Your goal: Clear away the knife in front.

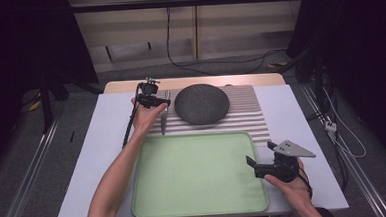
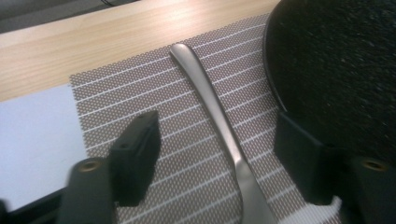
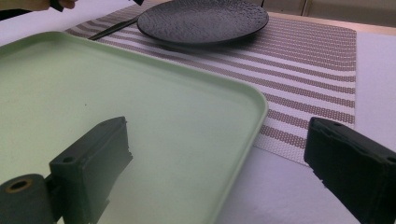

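Note:
A silver utensil (image 2: 215, 107) lies on the striped placemat (image 2: 140, 88), just left of a dark round plate (image 2: 336, 70). My left gripper (image 2: 219, 140) is open, with one jaw on each side of the utensil's handle and neither pad touching it. From above, the left gripper (image 1: 163, 105) sits over the utensil (image 1: 163, 121) beside the plate (image 1: 202, 103). My right gripper (image 1: 251, 163) is open and holds nothing, at the right edge of a pale green tray (image 1: 197, 176). In the right gripper view, the right gripper (image 3: 219, 144) straddles the tray's rim (image 3: 259, 105).
The placemat (image 1: 246, 113) lies behind the tray on a white table top, and a wooden strip runs along the far edge. The green tray holds nothing. A black cable trails from the left gripper across the table's left side. Dark floor and rails surround the table.

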